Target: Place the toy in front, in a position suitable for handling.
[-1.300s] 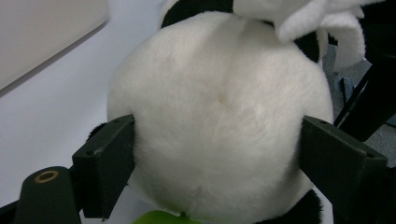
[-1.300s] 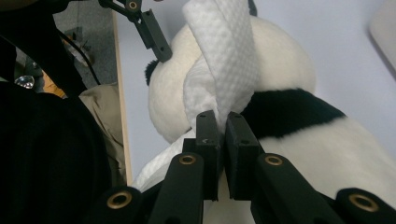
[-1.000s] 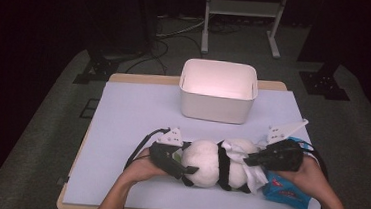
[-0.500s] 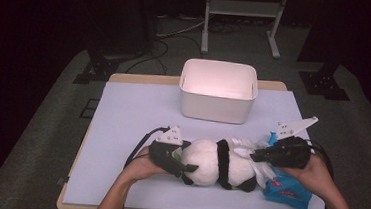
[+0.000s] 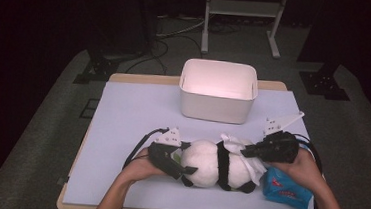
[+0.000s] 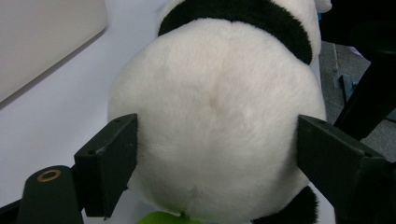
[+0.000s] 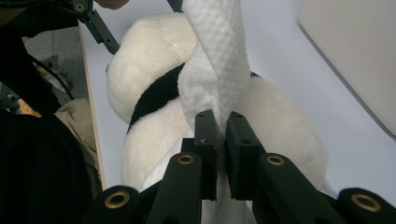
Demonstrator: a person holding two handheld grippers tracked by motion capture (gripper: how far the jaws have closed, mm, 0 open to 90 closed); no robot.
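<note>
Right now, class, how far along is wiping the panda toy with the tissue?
Done: the left gripper clamps the plush panda steady, and a tissue is out of the blue tissue pack. In hand: the right gripper pinches it over the panda. Left: the rest of the wiping.

A black-and-white plush panda (image 5: 216, 164) lies on its side on the surface's near edge. A white tissue (image 7: 219, 60), twisted and crumpled, drapes over its body.
</note>
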